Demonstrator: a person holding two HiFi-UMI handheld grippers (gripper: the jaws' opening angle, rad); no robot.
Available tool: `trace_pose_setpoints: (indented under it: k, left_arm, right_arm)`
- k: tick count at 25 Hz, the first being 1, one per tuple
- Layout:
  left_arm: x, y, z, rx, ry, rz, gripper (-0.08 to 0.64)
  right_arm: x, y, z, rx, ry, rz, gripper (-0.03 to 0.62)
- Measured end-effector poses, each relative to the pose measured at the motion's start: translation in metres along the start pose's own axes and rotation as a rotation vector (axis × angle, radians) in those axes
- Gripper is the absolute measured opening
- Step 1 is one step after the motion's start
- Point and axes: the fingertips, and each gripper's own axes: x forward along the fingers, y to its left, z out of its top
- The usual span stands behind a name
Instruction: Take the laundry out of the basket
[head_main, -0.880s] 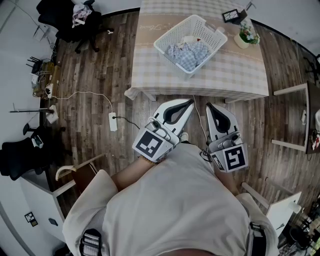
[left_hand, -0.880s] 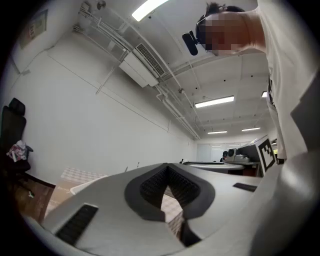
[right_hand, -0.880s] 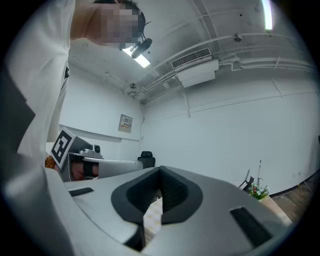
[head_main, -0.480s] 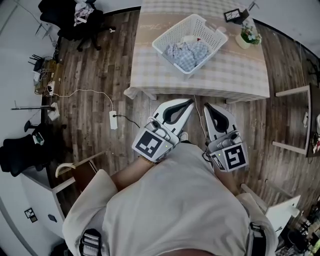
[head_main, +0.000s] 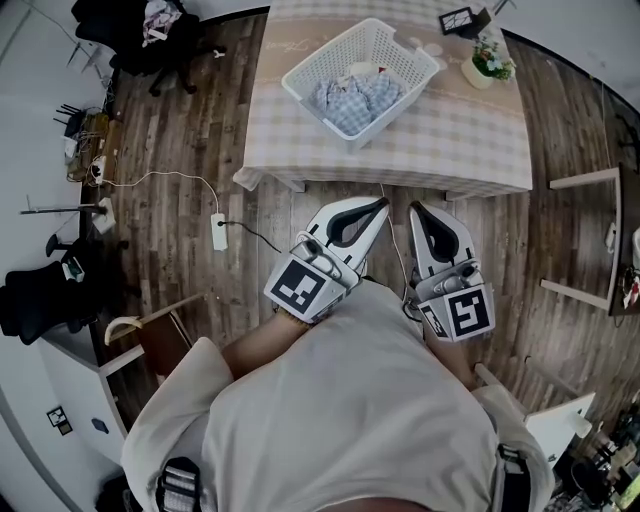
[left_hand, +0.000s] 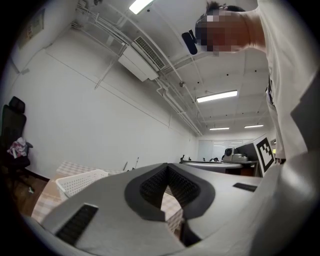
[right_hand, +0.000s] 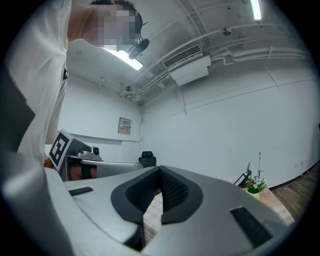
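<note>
Still, both claws are clenched on nothing: left gripper (head_main: 383, 204) and right gripper (head_main: 414, 208) sit close to the chest, tips toward 12 o'clock. Since the earlier frame the checked-cloth table (head_main: 450, 140) and the white lattice plastic basket (head_main: 405, 48) have slid toward 11 o'clock in the head view. Blue-checked laundry (head_main: 350, 95) lies inside the basket, seen only from the head. Left gripper view catches the basket's wall at 8 o'clock. Right gripper view shows the small potted plant (right_hand: 256, 186) at 4 o'clock instead.
</note>
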Motion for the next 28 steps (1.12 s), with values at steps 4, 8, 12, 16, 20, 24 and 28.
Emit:
trace_pose_setpoints:
  k: [4,8,12,16,20,24,28]
  left_arm:
    - [0.007,0.005,-0.004,-0.003,0.035,0.023,0.02]
    - [0.014,0.031,0.004,0.025,-0.023,0.038,0.02]
    - [0.024,0.056,0.006,0.024,-0.03,0.05,0.02]
    - [0.045,0.088,0.013,0.043,-0.045,0.043,0.02]
    - [0.056,0.131,0.02,0.036,-0.032,0.036,0.02]
    - [0.065,0.173,0.032,0.033,-0.052,0.025,0.02]
    - [0.072,0.211,0.034,0.021,-0.012,0.012,0.02]
  right_arm:
    - [-0.002,-0.012,-0.006,0.015,0.008,-0.004,-0.005]
    - [0.015,-0.022,-0.013,0.029,0.018,-0.017,-0.005]
    - [0.036,-0.035,-0.018,0.029,0.03,-0.017,-0.005]
    - [0.066,-0.058,-0.014,0.003,0.032,-0.026,-0.005]
    - [0.112,-0.071,-0.007,-0.013,0.037,-0.027,-0.005]
    - [0.159,-0.08,0.003,-0.028,0.031,-0.038,-0.005]
    - [0.201,-0.086,0.008,-0.041,0.029,-0.039,-0.005]
